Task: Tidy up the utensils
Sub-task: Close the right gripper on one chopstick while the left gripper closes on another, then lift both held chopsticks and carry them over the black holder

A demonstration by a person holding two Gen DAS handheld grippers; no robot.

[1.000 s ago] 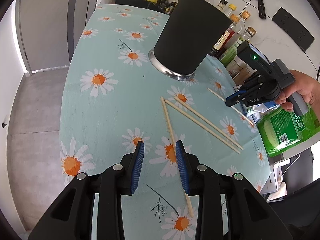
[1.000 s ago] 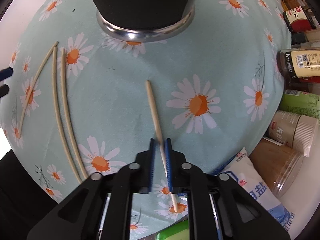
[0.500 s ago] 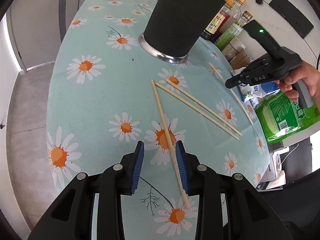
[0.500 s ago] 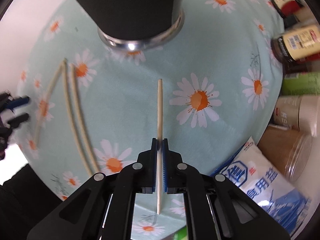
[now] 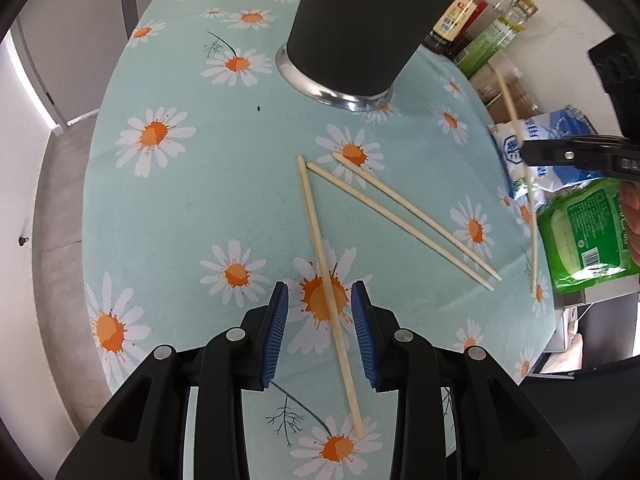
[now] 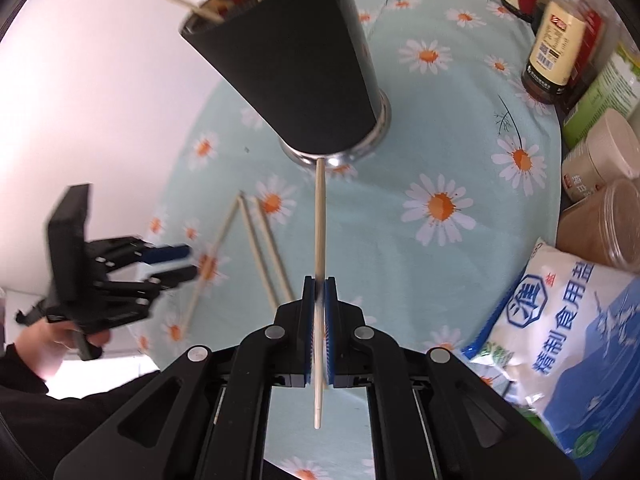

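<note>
Chinese characters in blue are read on the white-and-blue salt bag [image 6: 560,344] at the table's edge, a round blue logo printed beside them. A cream label with a barcode is seen on the dark sauce bottle [image 6: 554,52]; its small print cannot be made out. A barcode and fine white text are carried on the green packet [image 5: 588,240], too small to read, and the letters "DA" are just caught on the body of the right gripper [image 5: 524,154].

One chopstick [image 6: 320,232] is pinched between the pressed-together blue pads of the right gripper [image 6: 319,312], held clear of the cloth, its tip aimed toward the base of the black utensil holder [image 6: 296,64]. More sticks are seen poking from the holder's mouth.

The left gripper [image 5: 320,320] is held partly spread, hovering over a lone chopstick [image 5: 326,288] that lies between its jaws, untouched. Two more chopsticks [image 5: 404,212] are laid side by side just beyond.

A pale teal tablecloth [image 5: 200,208] printed with white-and-orange daisies covers the table. Grey floor and pale cabinet doors are glimpsed beyond it, with lidded plastic jars [image 6: 600,160] lined along the far side.
</note>
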